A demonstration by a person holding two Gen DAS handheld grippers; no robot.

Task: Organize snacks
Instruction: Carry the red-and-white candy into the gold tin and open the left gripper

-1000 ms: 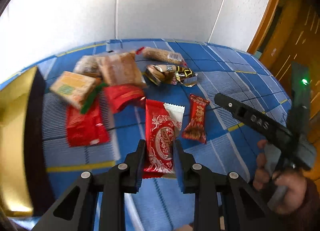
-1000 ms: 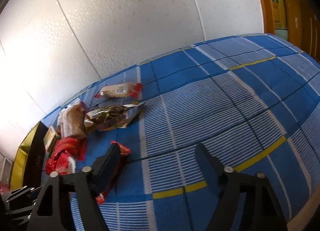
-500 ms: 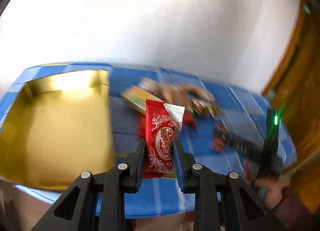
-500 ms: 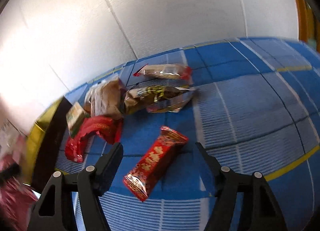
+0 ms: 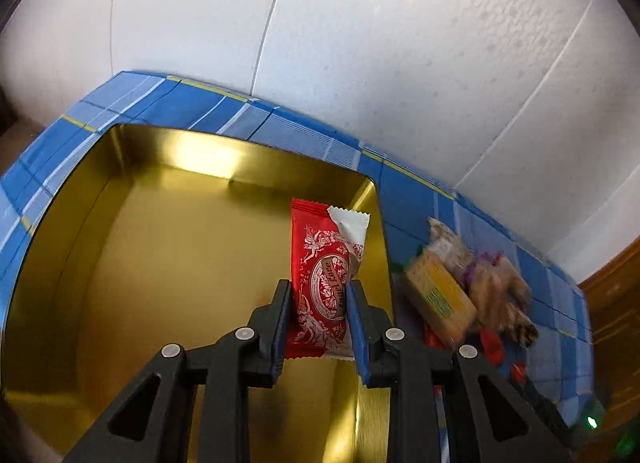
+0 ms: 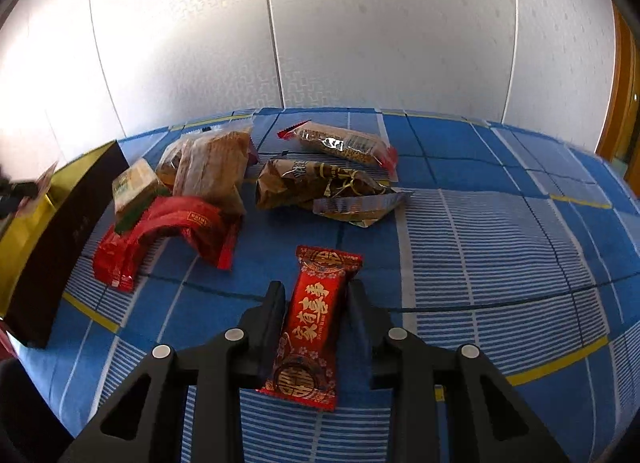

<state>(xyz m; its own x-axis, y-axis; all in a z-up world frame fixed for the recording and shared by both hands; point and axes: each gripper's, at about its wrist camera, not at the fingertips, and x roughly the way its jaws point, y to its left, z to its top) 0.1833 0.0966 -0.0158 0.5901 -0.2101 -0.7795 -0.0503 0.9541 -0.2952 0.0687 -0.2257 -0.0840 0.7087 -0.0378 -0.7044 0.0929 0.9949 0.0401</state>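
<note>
A blue plaid tablecloth (image 6: pixel 500 247), woven and striped with white and yellow lines, is spread under everything. On it a wide, shallow gold metal tin (image 5: pixel 132 247), glossy inside, is set at the left end. By the black two-finger left gripper (image 5: pixel 318 311) a red-and-white foil snack packet (image 5: pixel 324 283) is pinched between pressed-together jaws and is held above the tin's floor, near its right wall, its long axis running straight away from the fingers. A release there looks to be the coming move. To the right of the tin, a loose pile of crinkled snack wrappers (image 6: pixel 192 191) is gathered just beside its dark outer wall. Further right of the tin, a red foil candy bar with gold characters (image 6: pixel 310 323) lies flat on the cloth, lengthwise between the jaws of the black two-finger right gripper (image 6: pixel 316 323), which are closing; whether the pads are yet pressed on it cannot be told.
</note>
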